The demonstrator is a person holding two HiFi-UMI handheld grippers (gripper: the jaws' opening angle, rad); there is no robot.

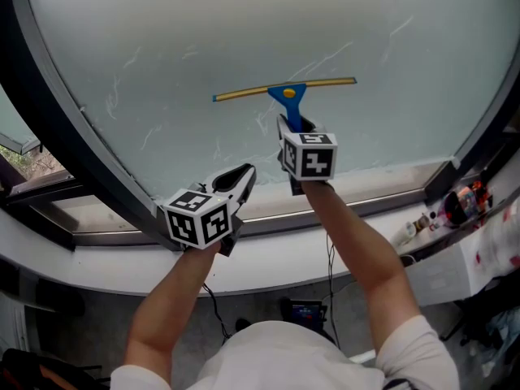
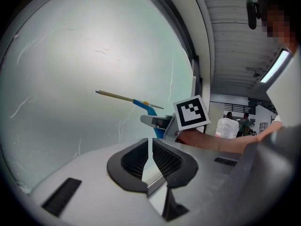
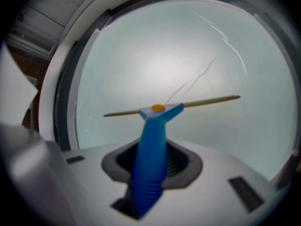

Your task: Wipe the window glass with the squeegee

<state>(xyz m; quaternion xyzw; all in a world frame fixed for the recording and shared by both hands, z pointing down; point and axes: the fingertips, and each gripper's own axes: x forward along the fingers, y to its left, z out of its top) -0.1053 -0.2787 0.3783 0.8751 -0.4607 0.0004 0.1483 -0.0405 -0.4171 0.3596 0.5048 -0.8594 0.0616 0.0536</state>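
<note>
Left gripper (image 1: 245, 174) sat below the squeegee (image 1: 286, 89), jaws together, empty; right gripper (image 1: 291, 125) clamped its handle (image 3: 149, 164); likely light, rigid plastic.

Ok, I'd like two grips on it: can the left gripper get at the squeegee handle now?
Probably yes: the left gripper, shut and empty, has open space toward the squeegee handle, though the right gripper covers much of it.

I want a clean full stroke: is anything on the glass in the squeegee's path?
Nothing visible. The right gripper holds the squeegee with its blade at the window glass, bare all round; the left gripper sits below the blade.
</note>
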